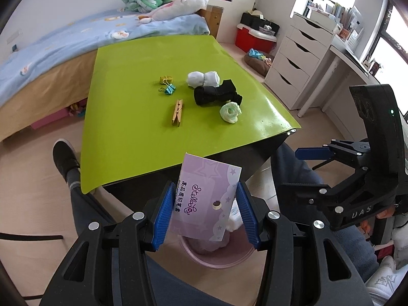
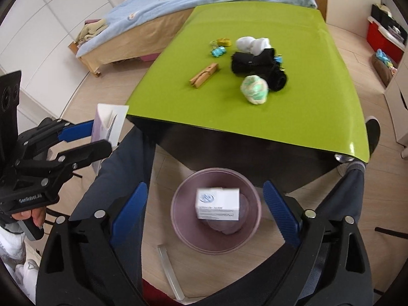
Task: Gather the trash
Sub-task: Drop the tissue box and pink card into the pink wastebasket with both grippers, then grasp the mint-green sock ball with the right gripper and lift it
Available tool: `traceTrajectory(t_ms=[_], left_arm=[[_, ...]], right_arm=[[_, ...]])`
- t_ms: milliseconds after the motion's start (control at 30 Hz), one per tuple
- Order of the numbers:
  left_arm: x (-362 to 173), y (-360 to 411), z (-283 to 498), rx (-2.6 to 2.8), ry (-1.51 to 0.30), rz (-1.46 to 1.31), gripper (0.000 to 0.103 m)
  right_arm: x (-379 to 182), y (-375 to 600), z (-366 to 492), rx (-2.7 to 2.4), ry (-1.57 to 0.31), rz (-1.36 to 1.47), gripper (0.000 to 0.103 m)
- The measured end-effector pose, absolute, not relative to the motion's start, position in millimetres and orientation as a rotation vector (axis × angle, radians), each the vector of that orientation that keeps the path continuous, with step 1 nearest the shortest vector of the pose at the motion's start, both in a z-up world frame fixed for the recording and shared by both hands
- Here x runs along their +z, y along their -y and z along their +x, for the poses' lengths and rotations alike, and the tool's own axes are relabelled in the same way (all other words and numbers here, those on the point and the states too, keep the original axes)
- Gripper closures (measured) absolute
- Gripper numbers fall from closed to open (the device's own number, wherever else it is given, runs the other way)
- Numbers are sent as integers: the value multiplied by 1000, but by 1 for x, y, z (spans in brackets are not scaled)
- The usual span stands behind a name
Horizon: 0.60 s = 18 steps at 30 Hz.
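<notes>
purple card packet (image 1: pixel 206 204) sits clamped in the left gripper (image 1: pixel 204 210), above the pink bin (image 2: pixel 178 219) but nearer its rim. the right gripper (image 2: pixel 204 214) stands wide apart over the bin, a white box (image 2: pixel 218 204) below it. released off-centre, the packet could catch the rim and land on the floor.

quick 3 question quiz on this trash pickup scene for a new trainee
1. True or false: the left gripper grips a purple card package.
2. What is the white box doing? A) lying on the green table B) clamped in the right gripper C) over the pink bin, free of the right gripper's pads
3. Which wooden item lies on the green table?

Key:
1. True.
2. C. The right gripper is open, and the box is blurred in front of the pink bin.
3. A clothespin.
</notes>
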State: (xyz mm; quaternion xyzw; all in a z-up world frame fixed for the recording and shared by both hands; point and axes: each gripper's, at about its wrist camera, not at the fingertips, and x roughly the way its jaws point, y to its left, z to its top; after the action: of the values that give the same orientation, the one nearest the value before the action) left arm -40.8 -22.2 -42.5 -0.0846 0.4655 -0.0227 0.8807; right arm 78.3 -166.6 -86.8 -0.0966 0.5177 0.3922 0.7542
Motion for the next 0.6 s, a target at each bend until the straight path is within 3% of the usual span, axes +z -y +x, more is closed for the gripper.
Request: traceTrajectory(t_ms=[267,333,400,600], left_arm=[[-54,46,-34,-143,-1020,-151,52],[-56,53,-32,-157,-1028,-139,44],[-57,57,-31,-164,-1018,-147,13],[-57,58,-26,-144,-1012,-164,9]], right_arm=[[-76,199,89,759,-1101,-169,8],[-75,207,93,747,-1098,-155,8],[-74,212,95,737,-1095,-142,8],[-76,220,97,728,-1091,-122,8]])
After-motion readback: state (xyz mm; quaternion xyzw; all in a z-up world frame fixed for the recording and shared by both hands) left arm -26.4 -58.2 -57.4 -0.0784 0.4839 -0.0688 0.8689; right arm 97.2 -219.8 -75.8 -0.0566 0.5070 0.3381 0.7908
